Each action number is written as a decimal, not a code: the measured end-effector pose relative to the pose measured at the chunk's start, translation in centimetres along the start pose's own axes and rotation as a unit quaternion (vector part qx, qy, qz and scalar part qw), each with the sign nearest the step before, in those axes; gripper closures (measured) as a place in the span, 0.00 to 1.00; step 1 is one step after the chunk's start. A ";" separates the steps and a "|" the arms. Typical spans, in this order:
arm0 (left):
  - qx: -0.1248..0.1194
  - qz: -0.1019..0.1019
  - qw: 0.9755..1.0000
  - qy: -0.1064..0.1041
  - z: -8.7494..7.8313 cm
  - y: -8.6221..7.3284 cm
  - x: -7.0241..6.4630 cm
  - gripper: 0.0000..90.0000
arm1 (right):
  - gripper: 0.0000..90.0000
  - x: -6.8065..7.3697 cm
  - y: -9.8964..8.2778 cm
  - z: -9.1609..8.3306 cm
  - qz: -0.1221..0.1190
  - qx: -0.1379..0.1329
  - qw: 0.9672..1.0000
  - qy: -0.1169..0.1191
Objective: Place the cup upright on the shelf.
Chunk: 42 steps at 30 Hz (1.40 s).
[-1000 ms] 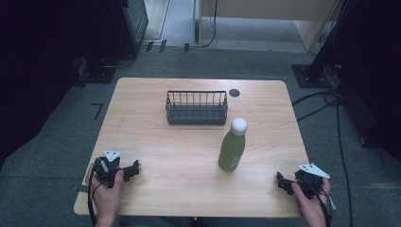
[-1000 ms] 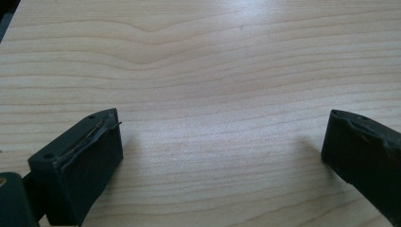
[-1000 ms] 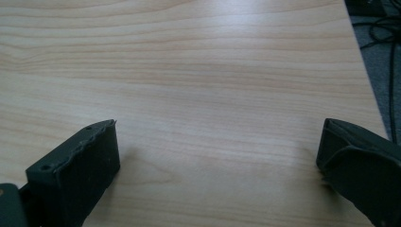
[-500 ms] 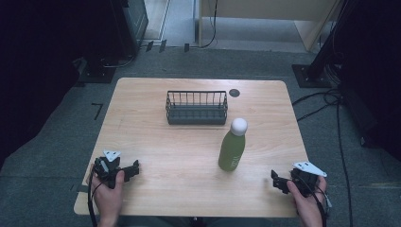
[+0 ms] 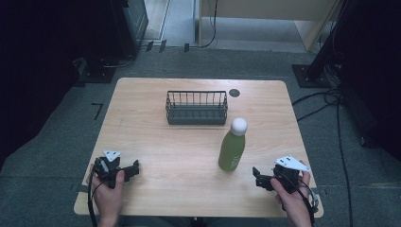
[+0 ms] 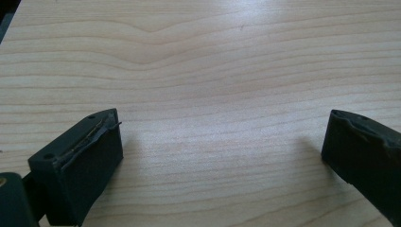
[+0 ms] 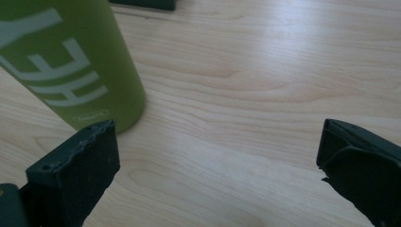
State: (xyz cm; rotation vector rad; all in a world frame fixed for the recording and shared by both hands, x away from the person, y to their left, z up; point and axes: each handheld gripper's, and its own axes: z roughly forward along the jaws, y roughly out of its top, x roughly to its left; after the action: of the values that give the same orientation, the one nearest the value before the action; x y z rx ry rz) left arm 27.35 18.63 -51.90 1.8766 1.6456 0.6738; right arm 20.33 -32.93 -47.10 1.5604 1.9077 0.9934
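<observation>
Bottle (image 5: 232,146): green with a white cap, seen upright right of centre in the high view, on the table (image 5: 156,142); in the right gripper view its lower body with pale lettering is seen at upper left (image 7: 71,61).
Right gripper (image 5: 259,178): held in a hand (image 5: 291,198) at the lower right of the high view, near the bottom edge of the table; its jaws are spread wide, nothing is held between them, and bare wood is seen in the gap. The bottle is seen just beyond its left jaw, near but not gripped.
Left gripper (image 5: 134,169): held in a hand (image 5: 108,191) at the lower left of the high view; its jaws are spread wide over bare wood and nothing is gripped.
Basket (image 5: 196,108): dark wire, set above centre in the high view, apart from the bottle.
</observation>
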 end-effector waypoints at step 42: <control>0.000 0.000 1.000 0.000 0.0 0.0 0.0 0.00 | 0.15 8.0 4.8 2.1 -0.004 -0.066 0.996 0.056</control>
State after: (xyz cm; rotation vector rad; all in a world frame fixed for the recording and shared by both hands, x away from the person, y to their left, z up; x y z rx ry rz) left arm 27.35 18.63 -51.90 1.8761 1.6458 0.6736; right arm 23.04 -24.28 -44.03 1.4492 1.8775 1.2014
